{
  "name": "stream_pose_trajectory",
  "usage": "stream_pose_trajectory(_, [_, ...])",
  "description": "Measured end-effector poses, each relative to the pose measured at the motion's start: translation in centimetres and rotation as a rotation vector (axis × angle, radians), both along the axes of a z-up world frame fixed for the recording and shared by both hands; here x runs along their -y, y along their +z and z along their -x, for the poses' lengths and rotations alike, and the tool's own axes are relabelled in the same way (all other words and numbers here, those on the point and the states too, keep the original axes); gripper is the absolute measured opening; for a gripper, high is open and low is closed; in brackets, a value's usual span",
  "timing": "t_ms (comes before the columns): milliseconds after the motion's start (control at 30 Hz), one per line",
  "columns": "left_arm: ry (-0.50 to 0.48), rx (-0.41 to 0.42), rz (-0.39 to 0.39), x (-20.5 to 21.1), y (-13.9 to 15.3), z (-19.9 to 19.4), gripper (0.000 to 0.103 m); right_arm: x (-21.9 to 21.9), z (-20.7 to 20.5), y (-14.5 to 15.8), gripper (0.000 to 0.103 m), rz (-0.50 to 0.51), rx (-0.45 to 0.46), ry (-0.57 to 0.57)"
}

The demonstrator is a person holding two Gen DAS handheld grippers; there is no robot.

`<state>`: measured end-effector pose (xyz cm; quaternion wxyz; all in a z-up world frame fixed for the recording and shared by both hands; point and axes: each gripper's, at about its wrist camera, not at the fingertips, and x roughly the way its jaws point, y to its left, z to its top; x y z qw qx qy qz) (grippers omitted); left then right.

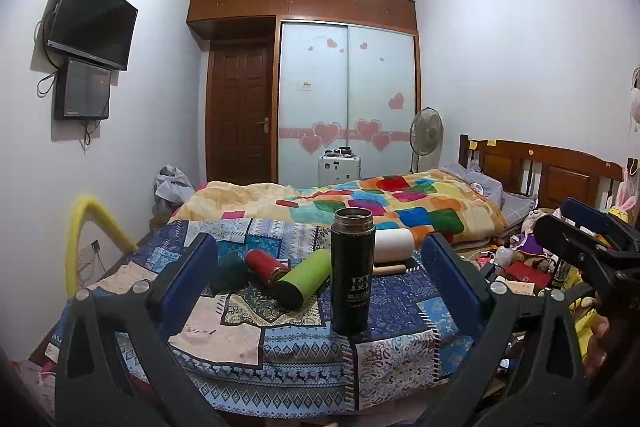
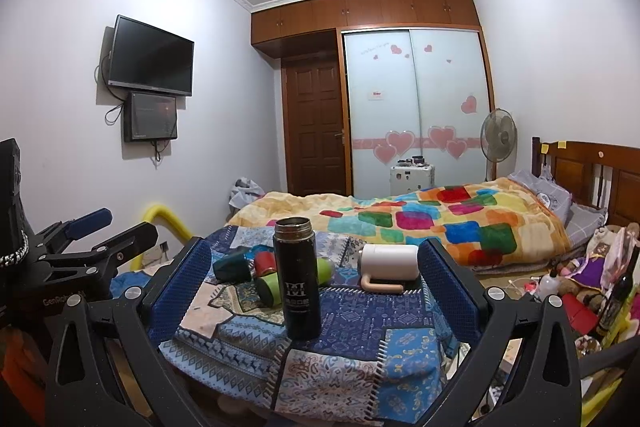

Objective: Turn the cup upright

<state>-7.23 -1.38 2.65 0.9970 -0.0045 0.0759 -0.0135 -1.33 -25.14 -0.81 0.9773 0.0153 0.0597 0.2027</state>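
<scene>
The tall black metal cup with white letters (image 1: 353,273) stands up straight on the blue patchwork cloth (image 1: 400,299), with its open mouth at the top. So one cup looks done already, I think. Four more cups lie on their sides behind it.

The left gripper (image 1: 320,279) is wide open and holds nothing. The black cup sits right in front of it, between its two blue fingers (image 1: 188,279) but farther out, not touching them. The right gripper (image 2: 316,283) is wide open too, and empty. The black cup is a little to the left in its gap.

The next cup to flip is a guess. The lime green round cup (image 1: 306,277) lies just behind and to the left of the black cup, almost touching it. Its long side runs from near-left to far-right, and its dark end points toward the left gripper. The left gripper looks nearer to it. The red round cup (image 1: 266,267) lies just left of the green one, and the dark green cup (image 1: 229,271) is left of that, close to the left finger.

The white mug with a tan handle (image 2: 390,261) lies behind and to the right, close to the right gripper's right finger (image 2: 444,291). Its long side runs left to right. The right gripper looks nearer to it
</scene>
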Motion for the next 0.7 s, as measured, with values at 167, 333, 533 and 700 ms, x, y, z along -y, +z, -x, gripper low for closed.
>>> stream_pose_trajectory(167, [0.000,0.001,0.001,0.04,-0.03,0.09,0.103,0.02,-0.06,0.08,0.103,0.000,0.001,-0.003])
stream_pose_trajectory(333, [-0.004,-0.004,0.005,0.11,-0.13,-0.01,0.103,0.14,-0.10,0.13,0.103,0.001,0.001,-0.007])
stream_pose_trajectory(533, [-0.010,-0.009,0.005,0.24,-0.25,-0.09,0.103,0.23,-0.08,0.20,0.103,0.002,0.001,-0.010])
stream_pose_trajectory(700, [-0.014,-0.015,0.011,0.24,-0.29,-0.22,0.103,0.37,-0.25,0.16,0.103,0.002,0.000,-0.014])
